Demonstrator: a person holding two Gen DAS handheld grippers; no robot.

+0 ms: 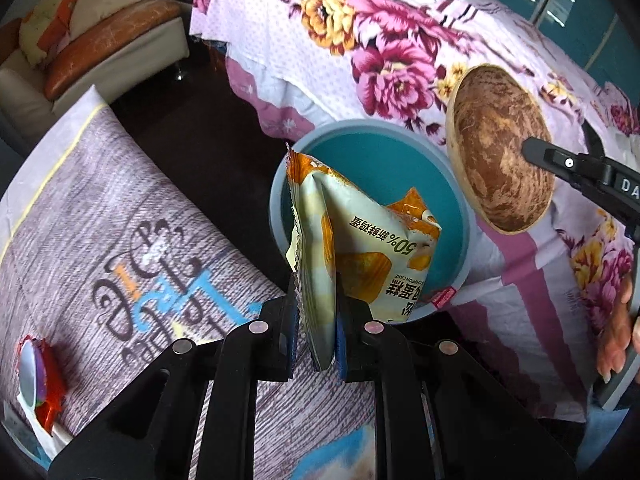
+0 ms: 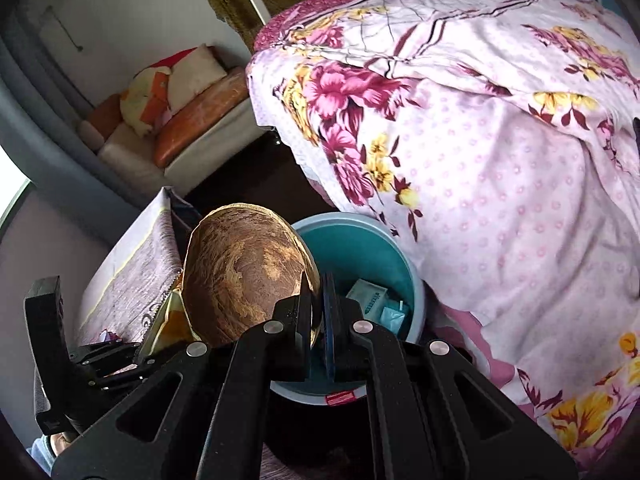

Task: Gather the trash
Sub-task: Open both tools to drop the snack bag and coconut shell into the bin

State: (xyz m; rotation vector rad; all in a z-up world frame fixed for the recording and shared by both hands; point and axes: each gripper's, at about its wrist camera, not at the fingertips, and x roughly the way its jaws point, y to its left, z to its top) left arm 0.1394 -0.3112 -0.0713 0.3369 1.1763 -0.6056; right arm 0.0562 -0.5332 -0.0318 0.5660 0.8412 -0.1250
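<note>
My left gripper (image 1: 318, 320) is shut on an orange and pale green snack wrapper (image 1: 360, 240) and holds it over the near rim of a teal trash bin (image 1: 376, 160). My right gripper (image 2: 318, 304) is shut on the rim of a brown wooden bowl (image 2: 244, 276), held tilted on edge above the bin (image 2: 360, 240). The bowl (image 1: 500, 152) and the right gripper also show in the left wrist view, at the bin's right side. Small blue-white packets (image 2: 368, 300) lie inside the bin. A red and purple wrapper (image 1: 38, 380) lies on the printed table cover at the far left.
A table with a grey wood-print cover (image 1: 120, 240) is at the left. A bed with a pink floral sheet (image 2: 500, 160) stands right behind the bin. A sofa with cushions (image 1: 100, 40) is at the back left. Dark floor lies between them.
</note>
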